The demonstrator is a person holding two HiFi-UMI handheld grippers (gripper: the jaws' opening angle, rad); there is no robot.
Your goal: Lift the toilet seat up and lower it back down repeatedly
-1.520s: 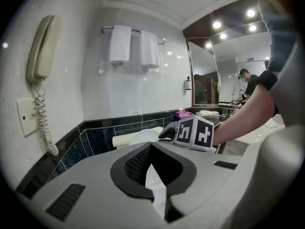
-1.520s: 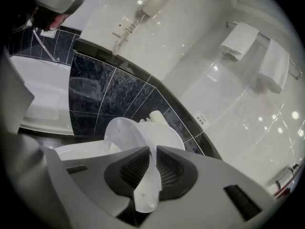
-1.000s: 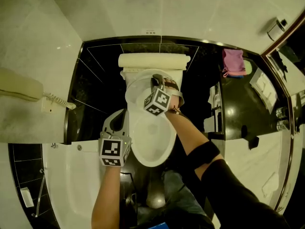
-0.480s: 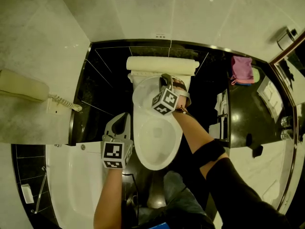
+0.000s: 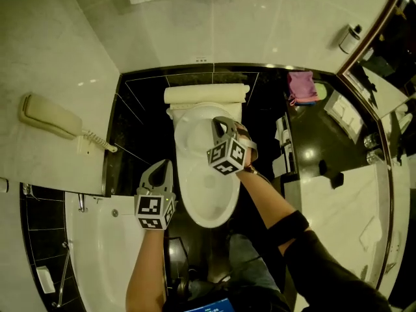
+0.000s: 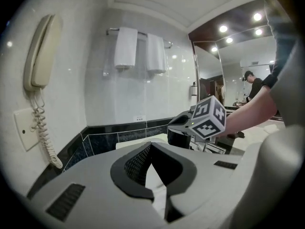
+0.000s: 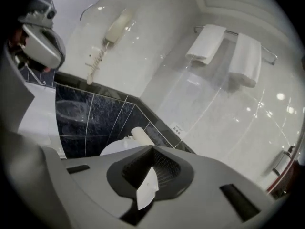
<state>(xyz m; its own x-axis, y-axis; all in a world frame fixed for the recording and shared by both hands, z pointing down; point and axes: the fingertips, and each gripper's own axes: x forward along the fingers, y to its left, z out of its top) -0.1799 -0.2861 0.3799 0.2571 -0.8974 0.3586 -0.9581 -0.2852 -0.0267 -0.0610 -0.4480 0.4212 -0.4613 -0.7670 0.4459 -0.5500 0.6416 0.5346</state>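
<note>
Seat: white oval plastic toilet seat (image 5: 207,203), centre of the head view — judged stiff, light, slippery.
Hold: its 6 o'clock edge, to be hooked from beneath.
Right gripper (image 5: 217,122): 1 o'clock, jaws just closed, nothing pinched.
Left gripper (image 5: 165,166): 9 o'clock — closed, empty.

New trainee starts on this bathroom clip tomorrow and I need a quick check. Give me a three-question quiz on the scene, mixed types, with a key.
1. True or false: the left tongs grip the toilet.
2. What hangs on the wall left of the toilet? A) phone B) clock C) mirror
3. How many towels hang on the rail?
Key: 1 false, they are shut on nothing, beside the toilet. 2 A. 3 two.
</note>
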